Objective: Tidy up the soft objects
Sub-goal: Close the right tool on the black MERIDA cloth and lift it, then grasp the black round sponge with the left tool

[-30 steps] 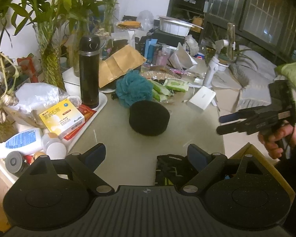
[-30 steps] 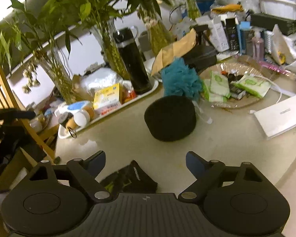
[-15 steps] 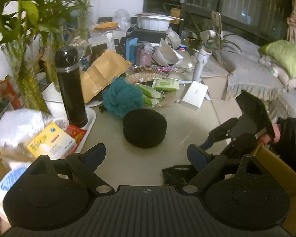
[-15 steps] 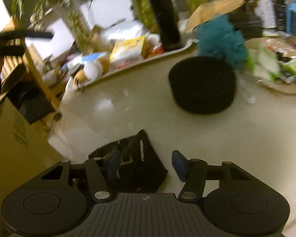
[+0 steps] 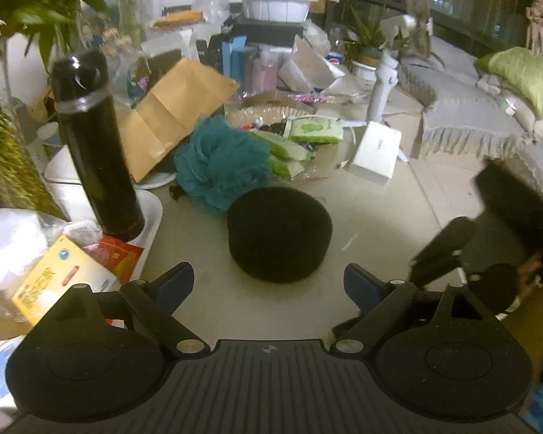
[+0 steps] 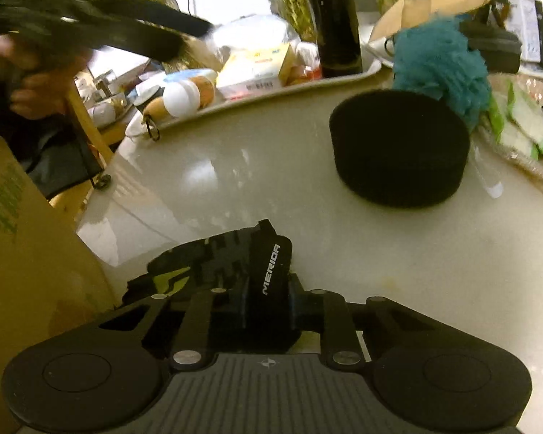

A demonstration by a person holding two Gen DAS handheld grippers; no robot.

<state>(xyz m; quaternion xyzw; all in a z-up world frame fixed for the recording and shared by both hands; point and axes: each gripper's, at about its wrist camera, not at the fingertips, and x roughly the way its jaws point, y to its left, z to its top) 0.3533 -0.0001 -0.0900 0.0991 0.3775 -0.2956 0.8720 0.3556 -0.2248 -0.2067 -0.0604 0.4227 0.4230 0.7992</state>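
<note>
A black glove (image 6: pixel 235 260) with yellow-green marks and white lettering lies at the table's near edge. My right gripper (image 6: pixel 268 303) is closing, and its blue pads pinch the glove's lettered band between them. A round black foam pad (image 5: pixel 278 233) sits mid-table, with a teal mesh bath pouf (image 5: pixel 221 162) just behind it. My left gripper (image 5: pixel 268 282) stands open, nothing between its fingers, a short way in front of the foam pad. The right gripper (image 5: pixel 441 249) shows blurred at the right in the left wrist view. The left gripper (image 6: pixel 126 32) shows top left in the right wrist view.
A cardboard box (image 6: pixel 25 253) stands against the table edge beside the glove. A white tray (image 5: pixel 152 217) carries a tall black flask (image 5: pixel 94 144) and a yellow packet (image 5: pixel 54 282). Green wipe packs (image 5: pixel 315 130), a brown envelope (image 5: pixel 170 108), a white box (image 5: pixel 376 152) and potted plants crowd the back.
My right gripper came down onto the glove and its jaws closed from wide apart onto the band. My left gripper moved in closer to the black foam pad, still open.
</note>
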